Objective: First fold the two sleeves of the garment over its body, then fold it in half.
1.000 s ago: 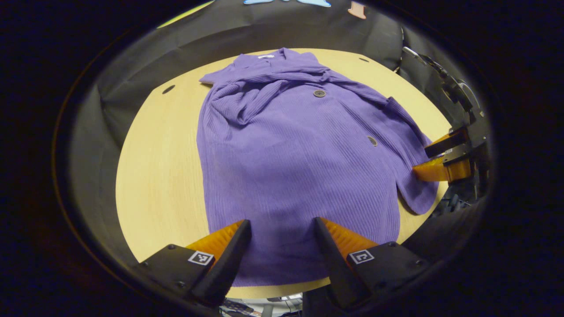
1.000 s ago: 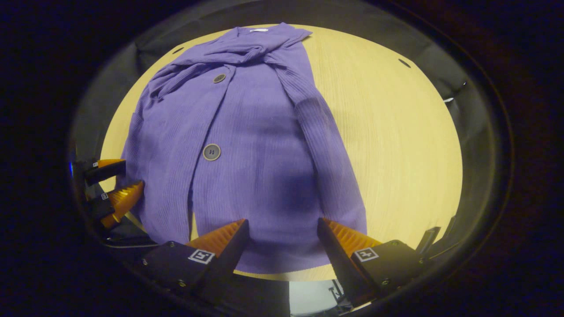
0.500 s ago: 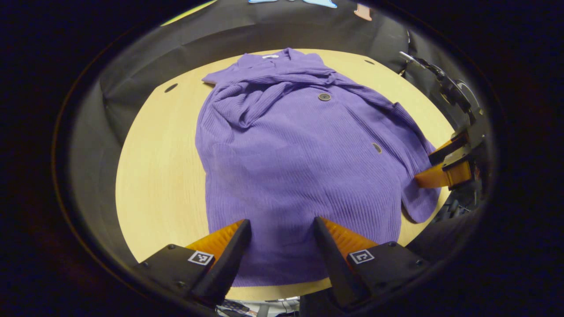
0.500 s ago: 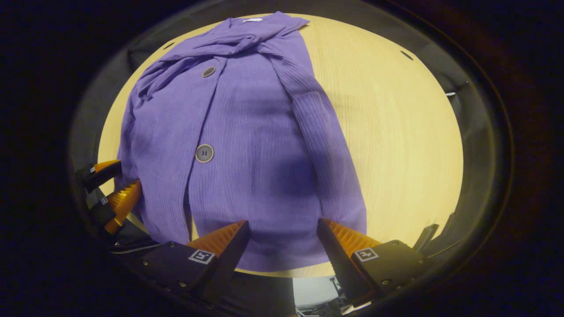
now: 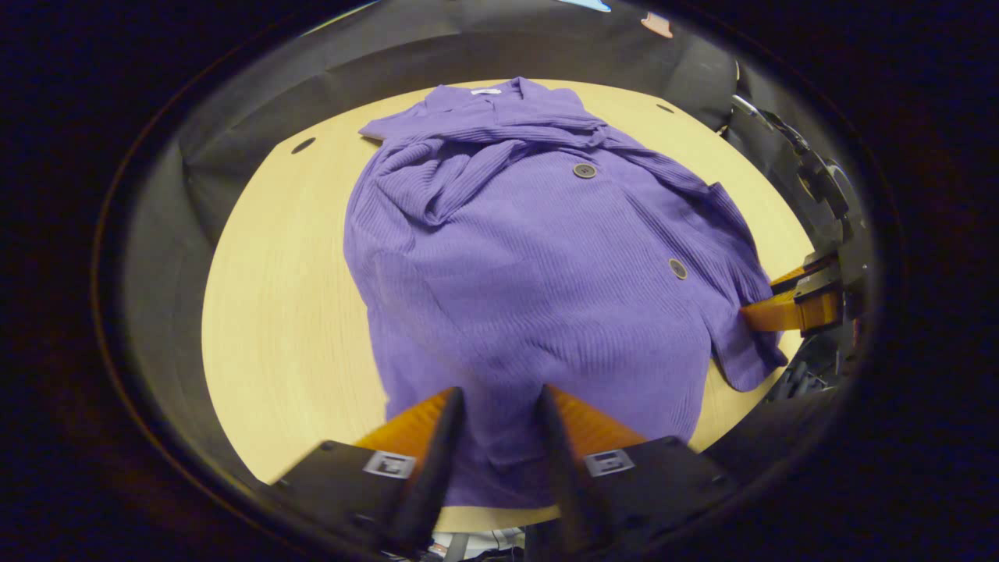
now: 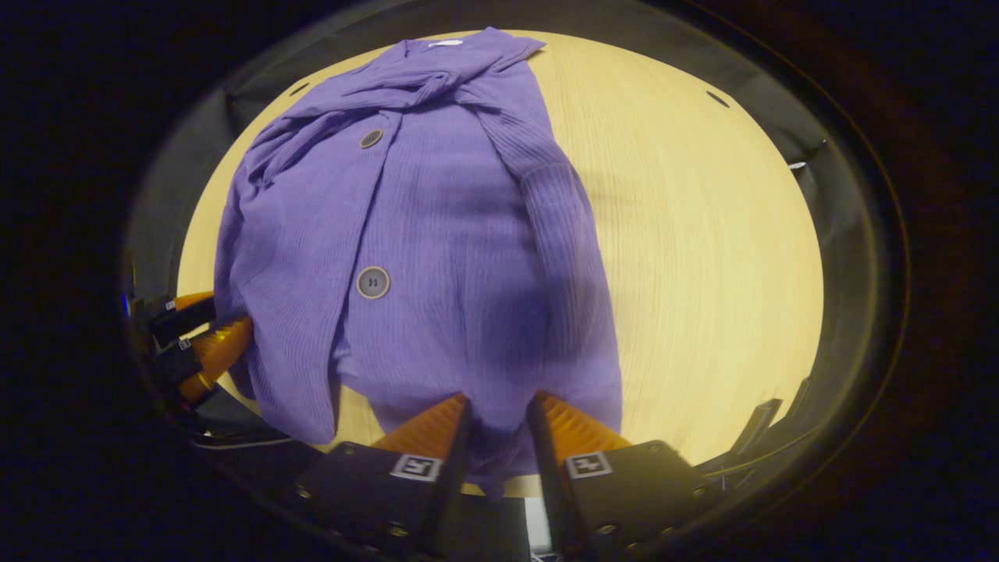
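A purple ribbed cardigan [image 5: 531,257] lies flat on the round wooden table [image 5: 281,273], collar at the far end, both sleeves folded across its chest. My left gripper [image 5: 499,406] is shut on the near hem, with fabric bunched between its fingers. In the right gripper view the cardigan [image 6: 437,218] shows two dark buttons, and my right gripper [image 6: 499,410] is shut on the hem at the other corner. The right gripper [image 5: 780,300] also shows at the hem's right end in the left gripper view. The left gripper [image 6: 207,332] shows at the hem's left end in the right gripper view.
Bare tabletop [image 6: 702,234] lies to the right of the cardigan in the right gripper view and to its left in the left gripper view. Black cloth wall [image 5: 484,47] rings the table. Small dark holes [image 5: 303,145] mark the table's rim.
Both grippers were open over the hem and have closed on it. The hem fabric has puckered up between each pair of fingers.
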`<control>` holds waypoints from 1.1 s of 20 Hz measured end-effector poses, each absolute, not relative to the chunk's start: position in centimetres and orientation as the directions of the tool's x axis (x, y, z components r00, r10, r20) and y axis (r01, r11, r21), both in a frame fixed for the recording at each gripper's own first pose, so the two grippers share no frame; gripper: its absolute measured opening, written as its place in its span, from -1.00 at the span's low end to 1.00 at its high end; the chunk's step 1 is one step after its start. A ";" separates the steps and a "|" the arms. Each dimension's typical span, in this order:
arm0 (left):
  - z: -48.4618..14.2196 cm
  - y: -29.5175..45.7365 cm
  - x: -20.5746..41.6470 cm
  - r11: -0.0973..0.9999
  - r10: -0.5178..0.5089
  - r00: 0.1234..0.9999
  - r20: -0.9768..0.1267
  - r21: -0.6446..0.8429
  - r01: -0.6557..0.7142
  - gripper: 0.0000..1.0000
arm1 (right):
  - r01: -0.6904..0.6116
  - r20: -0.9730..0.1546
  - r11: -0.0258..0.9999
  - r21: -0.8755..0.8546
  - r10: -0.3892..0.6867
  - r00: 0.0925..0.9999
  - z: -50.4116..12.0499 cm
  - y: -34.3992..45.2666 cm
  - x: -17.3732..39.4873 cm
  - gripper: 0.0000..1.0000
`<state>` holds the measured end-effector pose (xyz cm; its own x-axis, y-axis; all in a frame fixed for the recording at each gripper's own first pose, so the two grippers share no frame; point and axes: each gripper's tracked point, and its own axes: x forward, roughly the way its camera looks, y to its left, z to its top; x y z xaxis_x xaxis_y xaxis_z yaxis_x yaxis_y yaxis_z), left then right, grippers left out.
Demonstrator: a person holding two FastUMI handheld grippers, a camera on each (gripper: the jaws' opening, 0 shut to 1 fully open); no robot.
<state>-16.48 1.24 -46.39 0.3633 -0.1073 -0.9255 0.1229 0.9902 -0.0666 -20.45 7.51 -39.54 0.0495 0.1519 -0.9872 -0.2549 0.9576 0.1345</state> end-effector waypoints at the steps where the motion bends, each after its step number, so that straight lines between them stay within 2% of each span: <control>1: -46.5 1.2 -15.8 0.994 -0.105 0.376 -0.921 -0.082 0.076 -0.36 | -0.242 -0.984 0.959 0.150 0.168 0.053 -39.7 7.8 -20.6 -0.46; 2: -46.5 1.3 -15.8 0.993 -0.109 0.372 -0.922 -0.087 0.077 -0.78 | -0.241 -0.982 0.957 0.161 0.179 0.058 -39.7 7.9 -20.5 -0.75; 3: -46.5 1.3 -15.9 0.994 -0.106 0.376 -0.921 -0.083 0.077 -0.78 | -0.238 -0.981 0.958 0.163 0.183 0.063 -39.5 7.8 -20.5 -0.79; 4: -46.7 1.3 -15.8 0.994 -0.099 0.365 -0.926 -0.074 0.081 -0.87 | -0.234 -0.980 0.959 0.162 0.184 0.075 -39.2 7.8 -20.6 -0.91; 9: -46.1 1.2 -15.8 0.996 -0.082 0.389 -0.918 -0.063 0.063 -0.87 | -0.252 -0.978 0.957 0.146 0.179 0.112 -39.4 7.9 -20.5 -0.99; 13: -43.4 1.6 -13.8 0.997 -0.077 0.468 -0.880 -0.073 0.027 -0.88 | -0.200 -0.964 0.963 0.180 0.213 0.157 -38.1 8.1 -18.9 -0.99; 17: -41.3 1.7 -10.9 0.995 -0.076 0.512 -0.856 -0.097 -0.015 -0.87 | -0.164 -0.943 0.964 0.210 0.244 0.226 -35.5 8.2 -15.7 -0.99; 22: -38.8 2.4 -6.3 0.996 -0.074 0.567 -0.821 -0.091 -0.001 -0.87 | -0.187 -0.911 0.962 0.200 0.253 0.326 -32.5 8.5 -9.7 -0.99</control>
<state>-6.27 2.42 -38.82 0.5667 -0.0741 -0.8206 -0.0012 0.9959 -0.0907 -9.71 8.53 -32.51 0.3262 0.2526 -0.9109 -0.1871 0.9618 0.1997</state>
